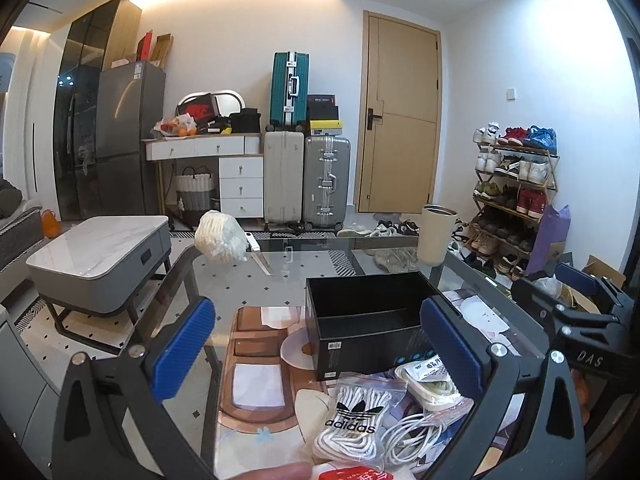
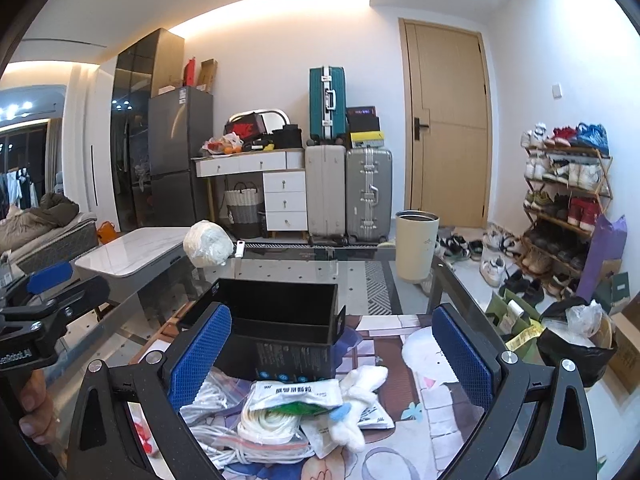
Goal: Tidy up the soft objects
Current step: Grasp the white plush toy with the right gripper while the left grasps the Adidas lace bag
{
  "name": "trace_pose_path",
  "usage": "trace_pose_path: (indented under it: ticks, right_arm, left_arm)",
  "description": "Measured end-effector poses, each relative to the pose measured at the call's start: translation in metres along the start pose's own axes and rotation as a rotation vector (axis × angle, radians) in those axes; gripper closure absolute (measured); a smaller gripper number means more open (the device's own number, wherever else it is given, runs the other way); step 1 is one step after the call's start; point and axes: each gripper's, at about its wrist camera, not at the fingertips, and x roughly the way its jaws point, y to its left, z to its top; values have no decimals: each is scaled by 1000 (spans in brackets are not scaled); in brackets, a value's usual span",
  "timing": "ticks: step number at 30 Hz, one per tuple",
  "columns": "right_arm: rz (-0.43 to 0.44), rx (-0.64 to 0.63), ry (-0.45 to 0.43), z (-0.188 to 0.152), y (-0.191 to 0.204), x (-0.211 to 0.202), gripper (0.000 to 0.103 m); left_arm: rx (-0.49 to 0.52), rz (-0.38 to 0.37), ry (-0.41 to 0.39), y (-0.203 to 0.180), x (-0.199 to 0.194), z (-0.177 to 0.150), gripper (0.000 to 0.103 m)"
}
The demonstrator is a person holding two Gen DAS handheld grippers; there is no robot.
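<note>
Materials and finishes on the table

A glossy glass tabletop (image 2: 320, 276) is seen under a matt black cardboard box (image 2: 280, 320); white laces are sealed in a clear shiny plastic bag (image 1: 356, 412); ribbed blue pads (image 2: 464, 356) are fitted.

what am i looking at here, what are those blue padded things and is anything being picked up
Those are two handheld grippers, one in each of a person's hands, each carrying its own fisheye camera. One picture looks out from the left gripper, the other from the right gripper; the blue pads are their fingers. Both are open and hold nothing. On the glass table sit an open black box, a bag of adidas laces, a white cable, a white plush toy and a cream cup.
</note>
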Motion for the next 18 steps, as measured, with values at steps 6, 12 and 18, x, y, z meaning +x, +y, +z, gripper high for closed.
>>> trace_pose_path:
  ticks: [6, 12, 18]
  right_arm:
    - [3, -28, 133, 15, -7, 29, 1]
    - [14, -64, 331, 19, -16, 68, 1]
    - [87, -76, 497, 1, -16, 102, 1]
  left_arm:
    - [23, -14, 184, 8, 29, 14, 0]
    - [98, -22, 370, 3, 66, 6, 0]
    - [156, -83, 536, -12, 94, -17, 8]
